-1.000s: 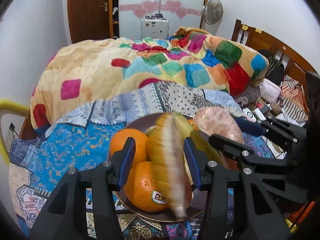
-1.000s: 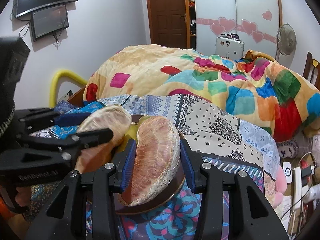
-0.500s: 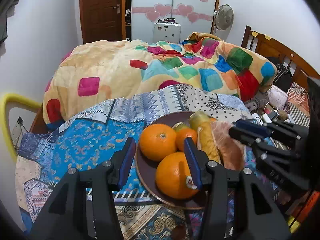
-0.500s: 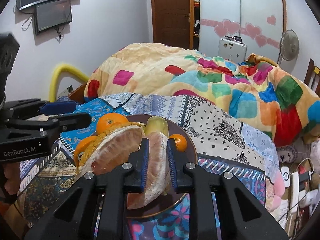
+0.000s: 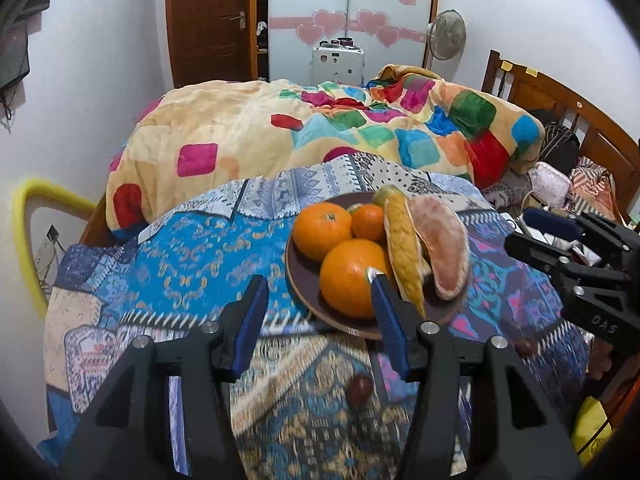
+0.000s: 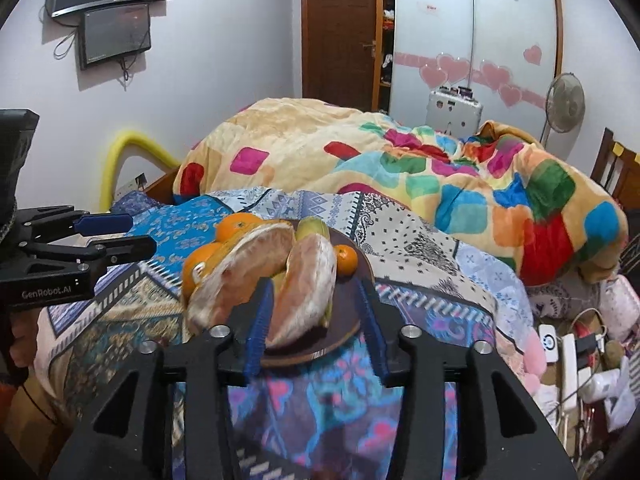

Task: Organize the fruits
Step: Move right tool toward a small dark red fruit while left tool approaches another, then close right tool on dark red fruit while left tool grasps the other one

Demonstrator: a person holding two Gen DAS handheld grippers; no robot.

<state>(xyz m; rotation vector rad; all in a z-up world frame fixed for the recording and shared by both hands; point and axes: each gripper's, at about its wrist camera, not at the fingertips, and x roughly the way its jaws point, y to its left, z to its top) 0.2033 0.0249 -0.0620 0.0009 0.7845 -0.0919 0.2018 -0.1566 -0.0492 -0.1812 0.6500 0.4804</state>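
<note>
A brown plate [image 5: 298, 280] sits on the patterned bedspread and holds several oranges [image 5: 348, 276], two peeled pomelo wedges [image 5: 442, 248] and a yellow-green fruit. The plate also shows in the right wrist view [image 6: 348, 312], with the wedges [image 6: 308, 284] in front. My left gripper [image 5: 316, 312] is open and empty, pulled back just short of the plate's near left rim. My right gripper [image 6: 316, 320] is open and empty, its jaws standing on either side of the near wedge without touching it.
A small dark round fruit [image 5: 360, 388] lies on the bedspread near the left gripper. A colourful quilt [image 5: 320, 136] is heaped behind the plate. A wooden headboard [image 5: 560, 100] and chargers and clutter [image 6: 572, 356] are on the right.
Both grippers let go of their pomelo wedges onto the plate and drew back. The right jaws, nearly shut half a second ago, are now wide open.
</note>
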